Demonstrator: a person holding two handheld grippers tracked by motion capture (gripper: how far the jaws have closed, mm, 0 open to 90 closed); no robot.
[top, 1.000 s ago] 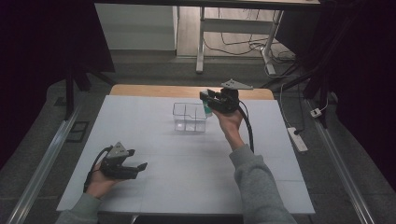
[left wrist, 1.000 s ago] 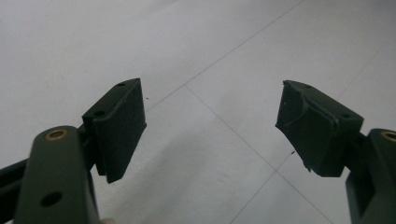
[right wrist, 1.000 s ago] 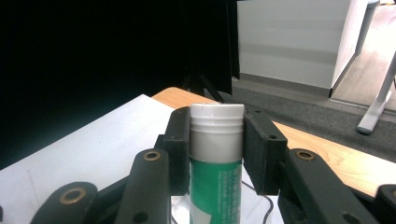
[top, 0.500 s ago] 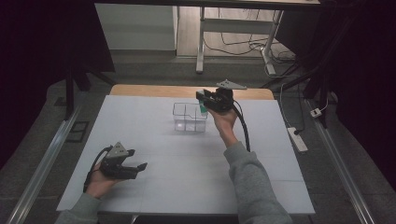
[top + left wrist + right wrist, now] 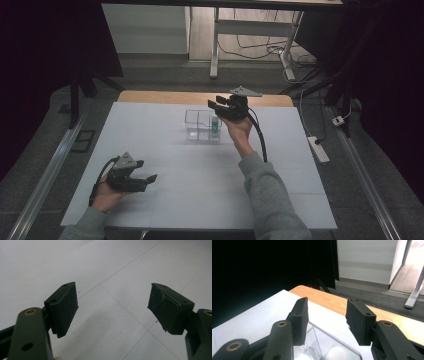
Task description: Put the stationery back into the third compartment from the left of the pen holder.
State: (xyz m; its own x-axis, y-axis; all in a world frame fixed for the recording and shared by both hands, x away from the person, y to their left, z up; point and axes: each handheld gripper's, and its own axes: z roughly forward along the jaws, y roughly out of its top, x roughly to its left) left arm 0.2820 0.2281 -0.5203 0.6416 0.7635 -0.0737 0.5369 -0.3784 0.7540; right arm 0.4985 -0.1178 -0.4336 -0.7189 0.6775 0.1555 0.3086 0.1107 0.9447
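Nearest me, by the tabletop's point(image 5: 165, 200) front-left corner, I see the left gripper point(image 5: 145, 179) held low over the white sheet in the person's left hand point(image 5: 107, 195). Its jaws stand wide apart with nothing between them; in the left gripper view, the left gripper point(image 5: 112, 310) looks down on bare white surface crossed by thin seam lines.

Farther in, the right forearm in a grey sleeve point(image 5: 272, 200) reaches from the front edge toward the far side of the tabletop. The right hand point(image 5: 239, 131) carries the right gripper point(image 5: 216, 106) above the far-right rim of a clear compartmented box point(image 5: 196, 124), which stands just short of the far edge, about midway along it. The jaws of the right gripper point(image 5: 327, 321) are parted moderately and hold nothing.

Inside the box's right-hand compartment, a small white bottle with a green label point(image 5: 215, 125) stands upright. In the right gripper view, the box's clear wall point(image 5: 315, 342) lies just below the jaws, with a white rounded top point(image 5: 337, 352) inside it.

Beyond the sheet, a strip of bare wood point(image 5: 332, 298) marks the far edge.
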